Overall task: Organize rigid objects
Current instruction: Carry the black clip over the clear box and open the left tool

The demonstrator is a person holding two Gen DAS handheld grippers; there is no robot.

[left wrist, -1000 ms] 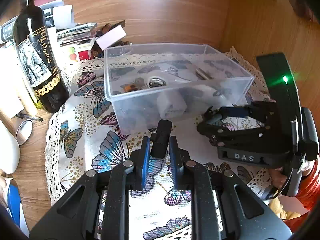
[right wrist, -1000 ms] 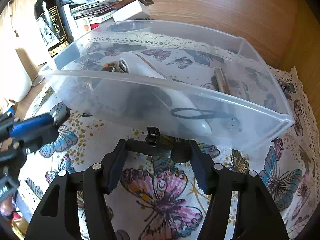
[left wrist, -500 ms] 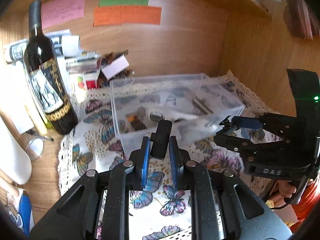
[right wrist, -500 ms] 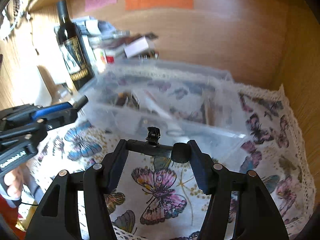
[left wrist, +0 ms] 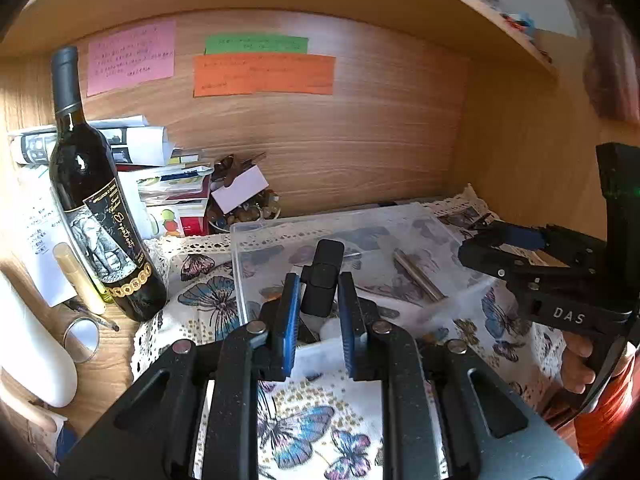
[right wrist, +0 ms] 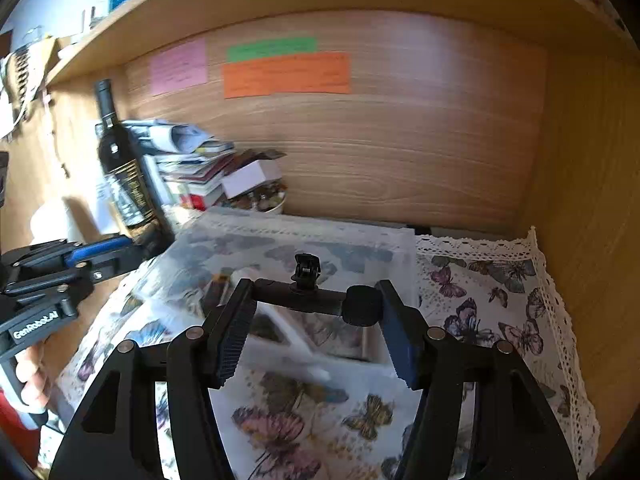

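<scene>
Wooden desk alcove, shelf overhead, pink, green and orange notes (left wrist: 264, 75) on the back panel. Butterfly-print cloth (left wrist: 304, 432) with a lace edge lies under both your tongs.

Left gripper (left wrist: 319, 312): clenched on a small black block-shaped part (left wrist: 322, 276), which stands upright between the blue pads. It hangs above the near wall of the clear plastic bin (left wrist: 240, 264), not yet inside.

Right gripper (right wrist: 316, 324): fingers spread wide yet loaded, a black clamp rod with a knob (right wrist: 316, 302) bridging pad to pad. It also sits over the near side of the bin.

Bin contents, ahead of your left tongs: a metal bar (left wrist: 418, 276), some small brownish pieces, something white near the front wall; the blur hides finer detail.

Wine bottle (left wrist: 98, 216) stands well to the left of the left tongs, off the bin, with a stack of papers and booklets (left wrist: 168, 184) behind it.

Progress, as a judgement: partway. Several items are already binned; the two held pieces are left to lower in and let go. Whether anything else loose belongs in the bin, you cannot tell from here.
</scene>
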